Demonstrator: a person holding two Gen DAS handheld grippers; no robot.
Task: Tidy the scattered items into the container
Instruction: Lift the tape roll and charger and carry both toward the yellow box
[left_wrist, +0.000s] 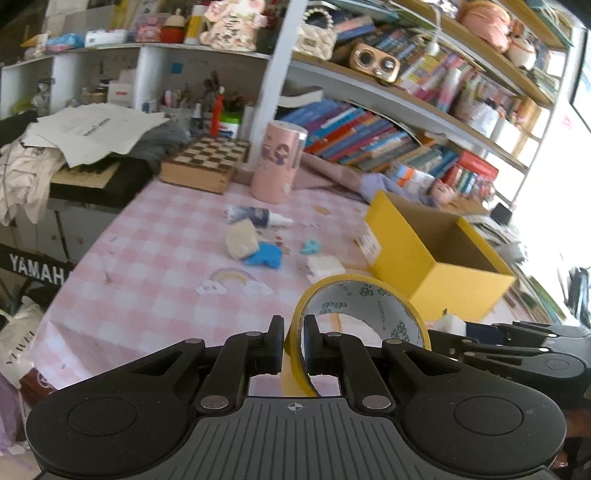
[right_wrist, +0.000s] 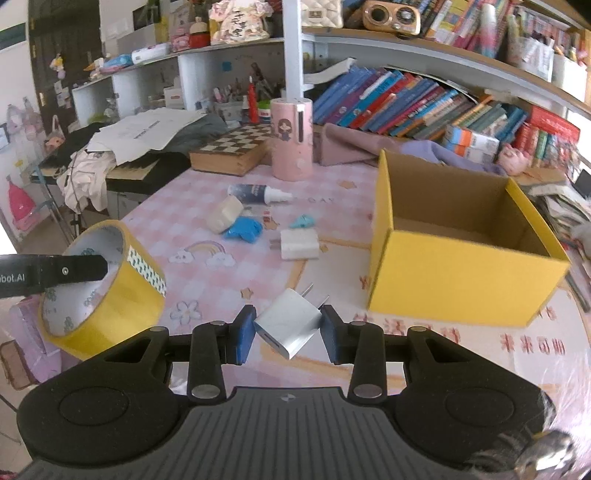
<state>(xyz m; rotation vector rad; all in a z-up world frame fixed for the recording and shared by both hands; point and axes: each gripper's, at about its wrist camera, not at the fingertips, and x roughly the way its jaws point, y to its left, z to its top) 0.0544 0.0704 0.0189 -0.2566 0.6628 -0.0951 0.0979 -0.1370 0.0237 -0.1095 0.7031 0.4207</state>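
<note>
Yellow box (right_wrist: 458, 273) sits open for loading; left gripper (left_wrist: 293, 347) jaws pinch tape roll (left_wrist: 354, 314), right gripper (right_wrist: 288, 334) jaws clamp white charger (right_wrist: 286, 323).

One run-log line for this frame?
left tool: tape roll held | right tool: white charger held | yellow box: empty

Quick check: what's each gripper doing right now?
Left gripper: shut on the yellow tape roll.
Right gripper: shut on a white plug adapter.
</note>
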